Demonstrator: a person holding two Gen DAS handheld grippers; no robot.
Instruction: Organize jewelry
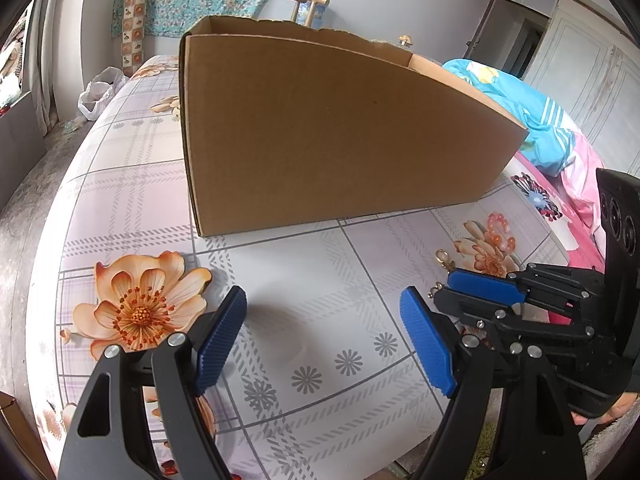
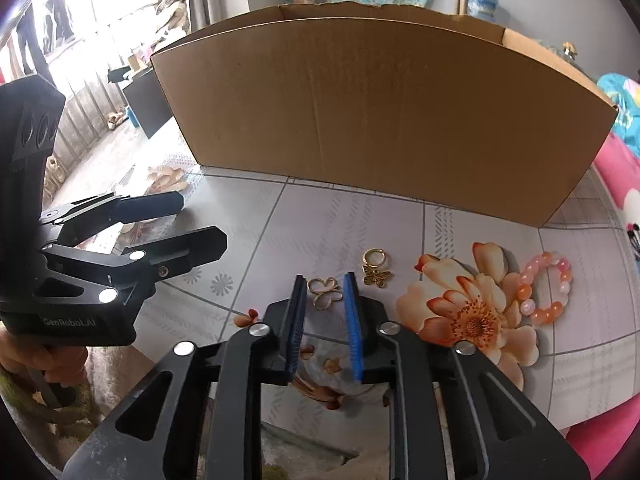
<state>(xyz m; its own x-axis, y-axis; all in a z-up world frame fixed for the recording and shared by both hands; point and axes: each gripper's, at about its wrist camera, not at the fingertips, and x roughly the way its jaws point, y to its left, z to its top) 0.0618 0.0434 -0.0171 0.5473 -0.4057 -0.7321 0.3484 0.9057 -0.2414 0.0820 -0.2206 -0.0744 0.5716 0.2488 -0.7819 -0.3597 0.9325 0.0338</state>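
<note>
Jewelry lies loose on the flowered surface [image 2: 328, 220] before the open cardboard box [image 2: 380, 112]: a pink bead bracelet [image 2: 546, 290], a gold butterfly charm [image 2: 376, 272] and a gold open butterfly [image 2: 327, 293]. The right gripper [image 2: 326, 292] straddles that butterfly, fingers narrowed but not pinching; the left gripper [image 1: 324, 320] waits spread over bare cloth.

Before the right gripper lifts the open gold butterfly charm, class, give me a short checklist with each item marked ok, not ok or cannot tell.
1. Open butterfly charm lies between the right gripper fingertips: ok.
2. Pads pressing on it: cannot tell.
3. Solid butterfly charm with ring outside the jaws: ok.
4. Pink bead bracelet clear of the grip: ok.
5. Left gripper open, holding nothing: ok.
6. Cardboard box open-topped: ok.
</note>
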